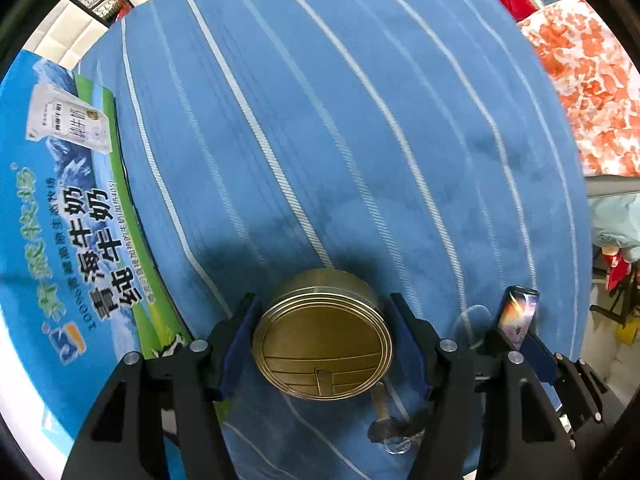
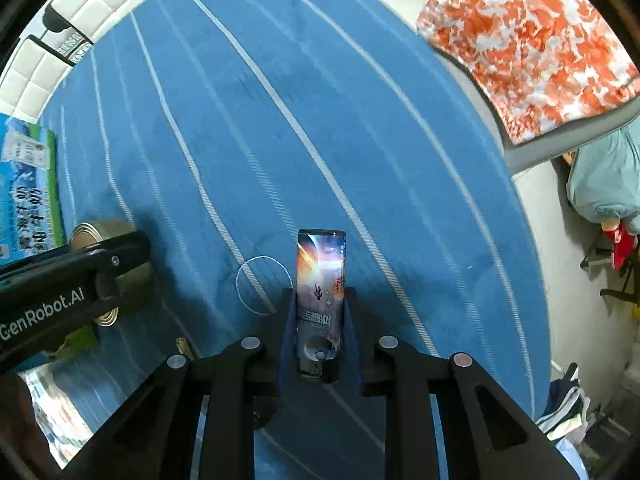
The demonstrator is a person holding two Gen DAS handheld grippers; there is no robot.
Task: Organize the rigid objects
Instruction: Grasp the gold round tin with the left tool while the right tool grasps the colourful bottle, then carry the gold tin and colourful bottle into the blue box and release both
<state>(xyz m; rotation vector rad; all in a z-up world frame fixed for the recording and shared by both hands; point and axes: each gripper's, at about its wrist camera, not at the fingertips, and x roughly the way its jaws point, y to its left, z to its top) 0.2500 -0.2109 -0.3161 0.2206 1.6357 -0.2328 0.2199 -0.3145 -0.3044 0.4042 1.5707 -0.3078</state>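
Observation:
A round gold tin point(image 1: 324, 340) sits lid-up between the blue pads of my left gripper point(image 1: 322, 308), which is shut on its sides above the blue striped cover point(image 1: 360, 120). My right gripper point(image 2: 320, 292) is shut on a slim can point(image 2: 320, 276) printed with a space scene. The can stands upright between the fingers. In the left wrist view the slim can point(image 1: 518, 312) shows at the right. In the right wrist view the gold tin point(image 2: 100, 232) shows at the left, partly behind the black left gripper point(image 2: 80, 280).
A blue and green milk carton box point(image 1: 60, 220) lies along the cover's left edge. A clear thin ring point(image 2: 262, 284) and a dark bolt-like piece point(image 1: 384, 420) lie on the cover near the grippers. An orange and white cloth point(image 2: 540, 40) lies at the right, past the cover's edge.

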